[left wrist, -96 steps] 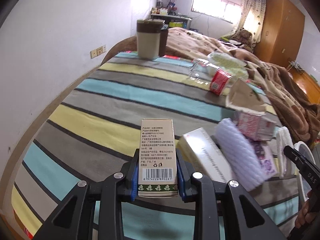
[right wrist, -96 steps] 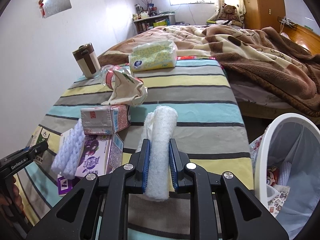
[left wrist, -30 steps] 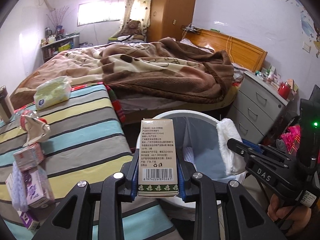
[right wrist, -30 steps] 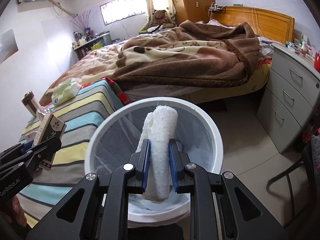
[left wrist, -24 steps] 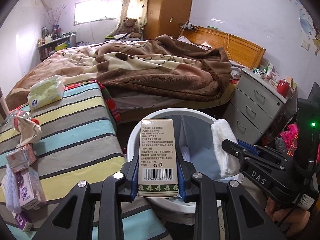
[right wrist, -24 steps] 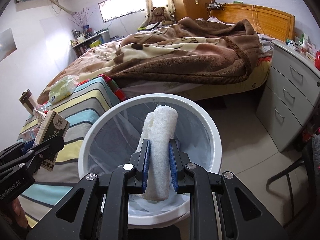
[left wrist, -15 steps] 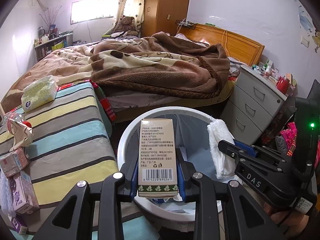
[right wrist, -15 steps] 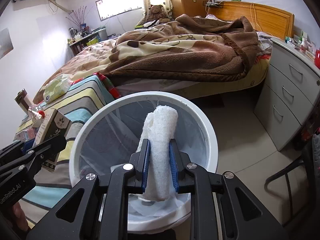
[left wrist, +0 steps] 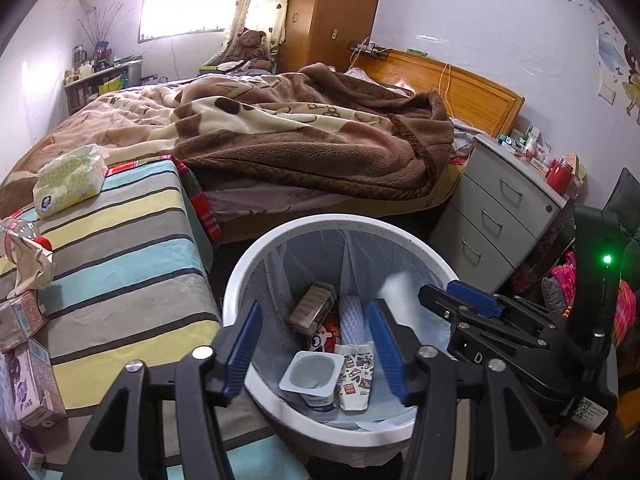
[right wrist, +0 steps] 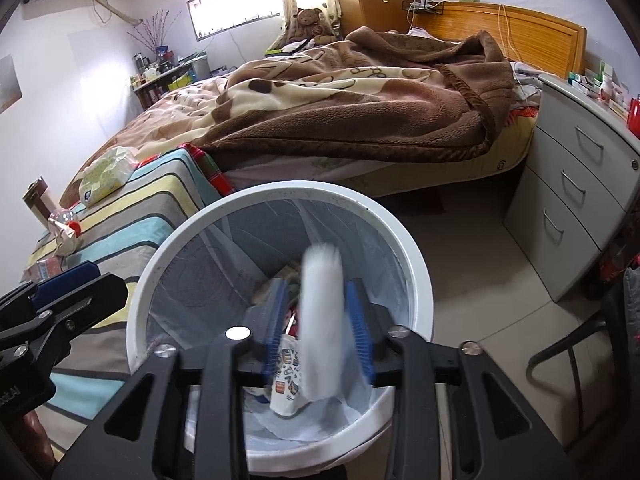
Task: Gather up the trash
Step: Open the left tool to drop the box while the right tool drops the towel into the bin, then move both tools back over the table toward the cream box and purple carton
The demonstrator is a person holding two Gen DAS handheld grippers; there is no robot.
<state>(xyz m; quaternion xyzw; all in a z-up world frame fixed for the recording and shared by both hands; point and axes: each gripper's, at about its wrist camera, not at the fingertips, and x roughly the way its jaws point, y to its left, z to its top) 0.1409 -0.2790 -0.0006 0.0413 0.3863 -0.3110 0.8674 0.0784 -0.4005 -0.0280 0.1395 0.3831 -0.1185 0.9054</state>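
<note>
L gripper [left wrist: 312,344] open over bin [left wrist: 240,280], R gripper [right wrist: 318,328] apart, foam roll [right wrist: 320,320] blurred, prob loose

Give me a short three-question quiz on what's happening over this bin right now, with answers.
1. True or false: the left gripper holds a box.
2. What blurred thing sits between the right gripper's jaws?
3. Which lies in the trash bin: A a teddy bear, B a yogurt cup, C a red jar?

Key: 1 false, its jaws stand open and bare. 2 a white foam roll, dropping, jaws apart. 3 B.
</note>
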